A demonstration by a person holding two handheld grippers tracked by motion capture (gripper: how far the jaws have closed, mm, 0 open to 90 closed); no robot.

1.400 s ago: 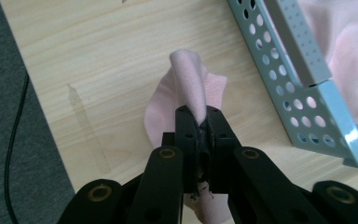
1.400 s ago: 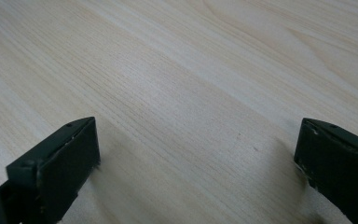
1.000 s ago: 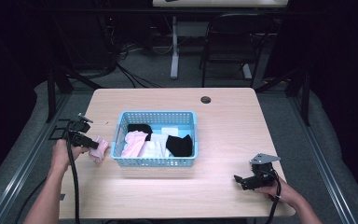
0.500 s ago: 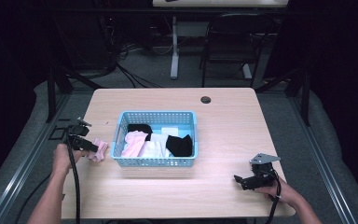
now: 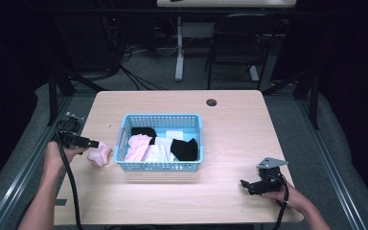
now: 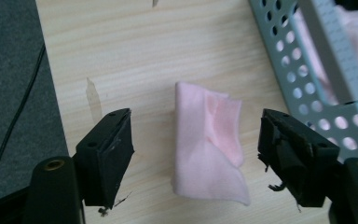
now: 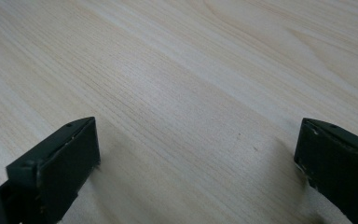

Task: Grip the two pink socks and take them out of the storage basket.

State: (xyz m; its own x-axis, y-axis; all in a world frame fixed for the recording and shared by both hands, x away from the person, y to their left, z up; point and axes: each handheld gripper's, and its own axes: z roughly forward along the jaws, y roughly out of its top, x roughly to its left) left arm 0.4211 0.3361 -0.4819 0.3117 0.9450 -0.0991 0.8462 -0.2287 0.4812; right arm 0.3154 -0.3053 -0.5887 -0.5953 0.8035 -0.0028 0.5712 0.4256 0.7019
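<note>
**Hidden, cropped and unclear parts**

In the left gripper view, the blue basket (image 6: pixel 317 79) is cut off by the top and right edges, and the pink cloth inside it is blurred behind the perforated wall. The left claw (image 6: pixel 196 154) has both jaw bases cropped at the bottom edge. In the right gripper view, the right claw (image 7: pixel 198 163) is likewise cut by the bottom edge, its right jaw also by the right edge. In the high view, the small dark round thing (image 5: pixel 211 102) near the far edge of the desk (image 5: pixel 239 124) is too small to identify. The person's forearms run out at the bottom.
</note>
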